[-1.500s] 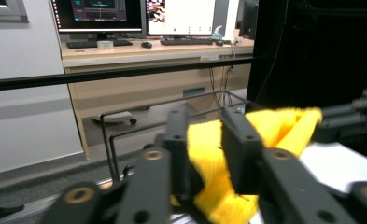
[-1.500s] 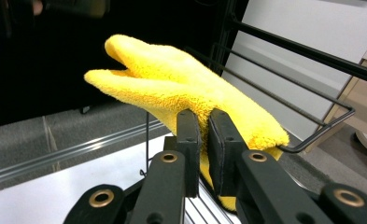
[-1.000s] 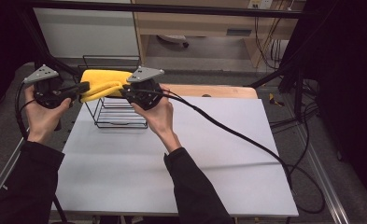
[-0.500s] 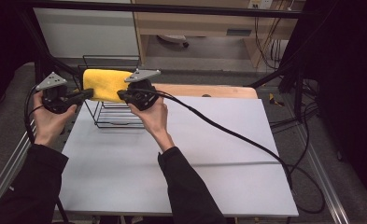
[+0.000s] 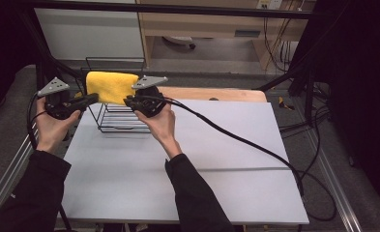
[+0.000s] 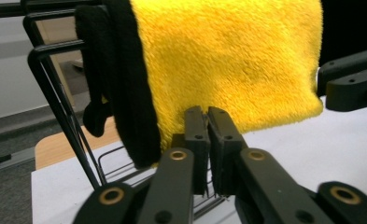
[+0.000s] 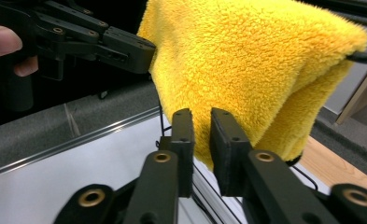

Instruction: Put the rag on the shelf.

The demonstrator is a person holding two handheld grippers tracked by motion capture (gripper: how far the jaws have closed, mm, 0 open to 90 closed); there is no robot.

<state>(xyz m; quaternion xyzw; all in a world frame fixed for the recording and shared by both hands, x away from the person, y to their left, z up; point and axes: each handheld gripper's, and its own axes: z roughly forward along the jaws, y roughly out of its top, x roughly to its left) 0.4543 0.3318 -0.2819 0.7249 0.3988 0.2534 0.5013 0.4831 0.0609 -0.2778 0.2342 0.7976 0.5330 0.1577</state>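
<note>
High view, towel: we see the yellow towel [image 5: 111,87] draped over the top bar of the black wire rack [image 5: 122,118], which stands at the far left of the white table [image 5: 192,174].
High view, grippers: our left gripper [image 5: 90,100] sits at the towel's left edge and our right gripper [image 5: 128,101] at its right; from up here we cannot tell whether either bites the cloth.
High view, surroundings: the right gripper's cable [image 5: 236,140] trails across the table; a sideways pull could drag it.
Left gripper view, claw: the jaws stand nearly pressed together with a thin slit between them, right at the towel's [image 6: 228,60] lower hem; no cloth shows in the slit.
Left gripper view, risk: we judge that a tug here could slide the towel off the bar, taking the black cloth [image 6: 125,84] hanging beside it along.
Right gripper view, claw: the jaws are narrowly apart in front of the towel's [image 7: 256,65] lower corner, pinching nothing we can make out.
Right gripper view, obstacle: the rack's wires [image 7: 204,186] run just below the jaws and could snag them.
</note>
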